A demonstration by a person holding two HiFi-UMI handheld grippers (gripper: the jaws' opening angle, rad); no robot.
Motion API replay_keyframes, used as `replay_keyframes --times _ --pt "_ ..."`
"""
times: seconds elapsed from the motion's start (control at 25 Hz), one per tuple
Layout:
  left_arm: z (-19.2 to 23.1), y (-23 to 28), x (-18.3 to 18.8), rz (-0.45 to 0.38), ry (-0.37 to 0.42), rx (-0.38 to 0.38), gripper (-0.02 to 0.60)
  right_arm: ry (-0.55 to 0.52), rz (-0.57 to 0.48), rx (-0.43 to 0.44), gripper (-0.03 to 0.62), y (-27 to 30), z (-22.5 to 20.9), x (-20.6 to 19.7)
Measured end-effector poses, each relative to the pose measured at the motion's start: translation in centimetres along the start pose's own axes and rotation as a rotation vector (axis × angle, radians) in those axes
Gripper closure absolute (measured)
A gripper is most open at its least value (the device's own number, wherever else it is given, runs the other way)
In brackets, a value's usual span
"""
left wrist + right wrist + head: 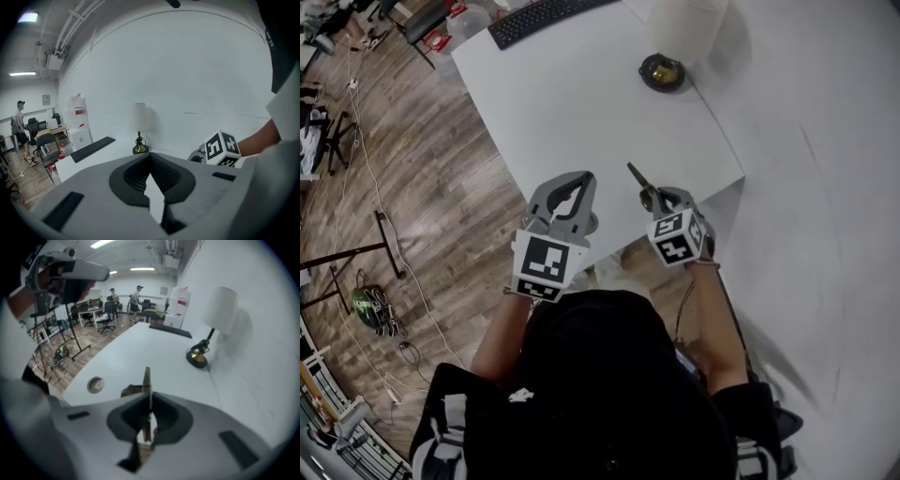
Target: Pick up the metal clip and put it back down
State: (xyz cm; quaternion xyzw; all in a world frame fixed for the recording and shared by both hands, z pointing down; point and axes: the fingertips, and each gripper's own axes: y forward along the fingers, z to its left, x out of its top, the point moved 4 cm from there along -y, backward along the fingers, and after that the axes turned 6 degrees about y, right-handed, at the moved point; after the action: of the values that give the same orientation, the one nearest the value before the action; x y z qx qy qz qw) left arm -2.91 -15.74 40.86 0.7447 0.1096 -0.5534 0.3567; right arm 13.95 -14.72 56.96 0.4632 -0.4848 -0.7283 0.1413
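Note:
The metal clip (635, 174) is a thin dark strip that sticks out forward from my right gripper (649, 193), whose jaws are shut on it above the near edge of the white table (581, 103). In the right gripper view the clip (146, 378) stands edge-on between the closed jaws of the right gripper (149, 398), with a brassy part to its left. My left gripper (581, 176) hovers beside it on the left, shut, tips together and nothing held. In the left gripper view its jaws (150, 157) meet, and the right gripper's marker cube (221, 148) shows at the right.
A table lamp with a round brass base (662, 72) stands at the table's far side by the white wall. A black keyboard (539, 19) lies at the far left corner. A round grey disc (95, 385) sits in the tabletop near the front edge. Wooden floor with cables and stands lies left; people stand far off.

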Motion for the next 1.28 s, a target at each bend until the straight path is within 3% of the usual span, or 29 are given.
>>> replay_keyframes --times 0.2,0.64,1.0,1.28 --pt "0.4 -0.3 -1.1 0.027 -0.006 0.017 0.557 -0.129 0.060 -0.047 0.556 3.8 -2.3 -0.1" --pt "1.2 -0.7 -2.1 0.055 -0.023 0.052 0.557 -0.231 0.090 -0.171 0.556 9.0 -7.0 2.0" --pt "1.5 -0.6 -2.9 0.079 -0.026 0.064 0.557 -0.334 0.096 -0.242 0.556 10.0 -6.8 1.5" --pt "1.5 -0.4 -3.6 0.087 -0.027 0.063 0.557 -0.297 0.092 -0.219 0.553 10.5 -5.1 0.7"
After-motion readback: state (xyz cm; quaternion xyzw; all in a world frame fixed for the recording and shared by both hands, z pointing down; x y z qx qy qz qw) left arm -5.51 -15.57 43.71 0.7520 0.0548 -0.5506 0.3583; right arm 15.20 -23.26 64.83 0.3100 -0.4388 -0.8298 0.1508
